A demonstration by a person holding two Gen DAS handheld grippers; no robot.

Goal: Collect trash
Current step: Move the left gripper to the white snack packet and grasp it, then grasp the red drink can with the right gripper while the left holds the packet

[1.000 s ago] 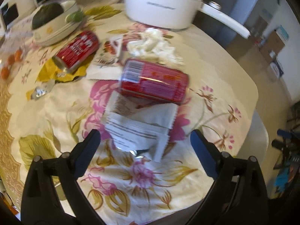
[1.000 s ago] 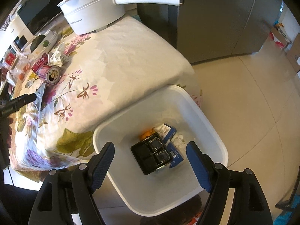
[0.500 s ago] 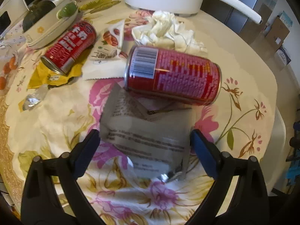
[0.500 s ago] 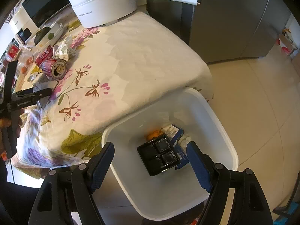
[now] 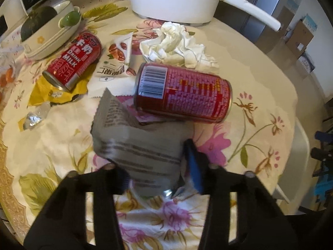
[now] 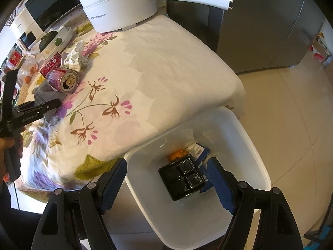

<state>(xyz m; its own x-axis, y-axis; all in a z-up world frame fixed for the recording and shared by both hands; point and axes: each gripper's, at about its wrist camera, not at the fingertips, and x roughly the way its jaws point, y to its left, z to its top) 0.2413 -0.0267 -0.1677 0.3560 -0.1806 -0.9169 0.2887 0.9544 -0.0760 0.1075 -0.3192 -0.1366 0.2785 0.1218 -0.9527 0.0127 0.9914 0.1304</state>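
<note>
While the left tongs (image 5: pixel 158 166) are closing around the grey wrapper (image 5: pixel 137 143) lying on the bench (image 5: pixel 260 79), the pads appear to touch its edges, though blur leaves firm contact unconfirmed. Best practice: pinch fully before lifting, keeping clear of the red can (image 5: pixel 183 92) touching the wrapper's far edge. The right tongs (image 6: pixel 166 183) stand apart, empty, over the white bin (image 6: pixel 258 156) just beside the bench edge; open cloth lies between.
</note>
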